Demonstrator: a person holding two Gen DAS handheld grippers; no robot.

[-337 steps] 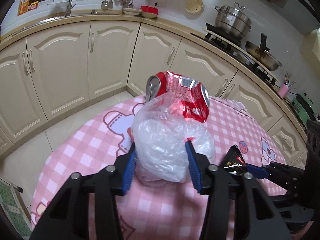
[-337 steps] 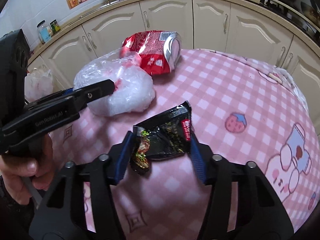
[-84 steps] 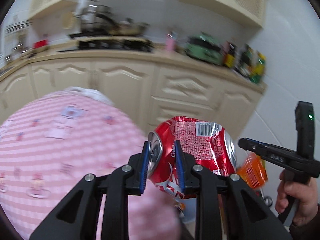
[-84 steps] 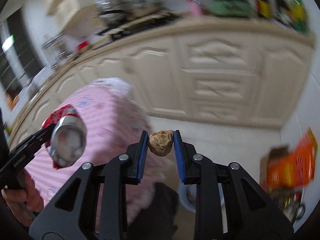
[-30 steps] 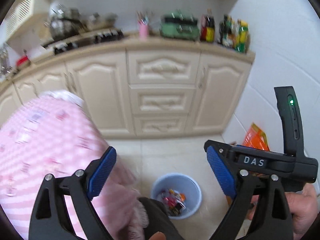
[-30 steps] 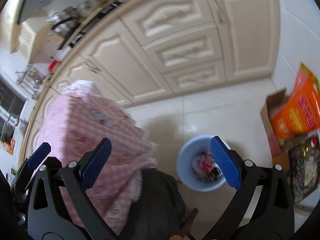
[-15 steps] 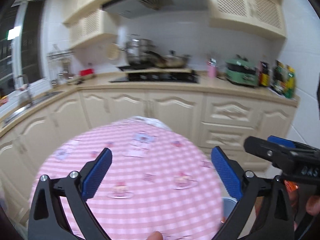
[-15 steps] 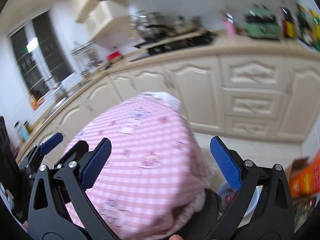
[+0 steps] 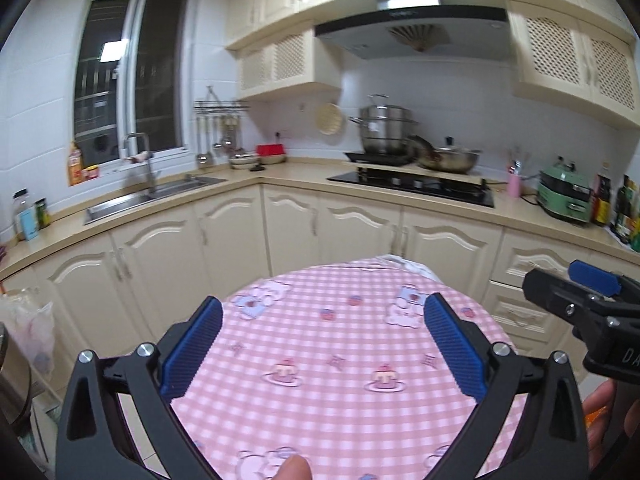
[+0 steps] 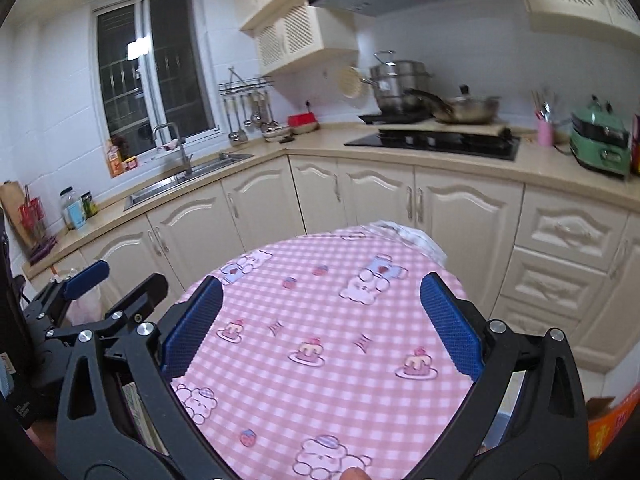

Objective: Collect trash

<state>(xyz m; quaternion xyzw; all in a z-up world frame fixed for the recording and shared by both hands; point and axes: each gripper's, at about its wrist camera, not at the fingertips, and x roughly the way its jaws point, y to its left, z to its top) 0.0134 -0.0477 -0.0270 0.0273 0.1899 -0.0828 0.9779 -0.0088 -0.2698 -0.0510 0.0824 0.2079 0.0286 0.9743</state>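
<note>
- Trash: neither wrist view shows any between the fingers of either gripper, and where it lies cannot be told from these views.
- Far left, a translucent plastic bag [image 9: 28,330] hangs in front of the cream cabinets [image 9: 160,256], well apart from both grippers.
- Left gripper [image 9: 323,304] hovers over the near side of the round table [image 9: 340,412], its blue pads [image 9: 192,350] spread wide with nothing between them; only the pink checked cloth with bear and cake prints shows in the gap.
- Behind the table, the counter runs from the sink [image 9: 132,200] under the dark window [image 9: 132,68] round to the black hob [image 9: 412,186], where a steel stockpot [image 9: 386,128] and a wok [image 9: 448,158] sit below the range hood [image 9: 412,26].
- Right gripper [image 10: 322,282] is held just beside the left one, likewise above the table and pointed at the cabinets, jaws wide apart and gripping nothing.
- A green cooker [image 10: 598,140] stands on the counter at right.
- An orange carton [image 10: 612,420] shows at the lower right edge of the right wrist view, beyond the table's rim.
</note>
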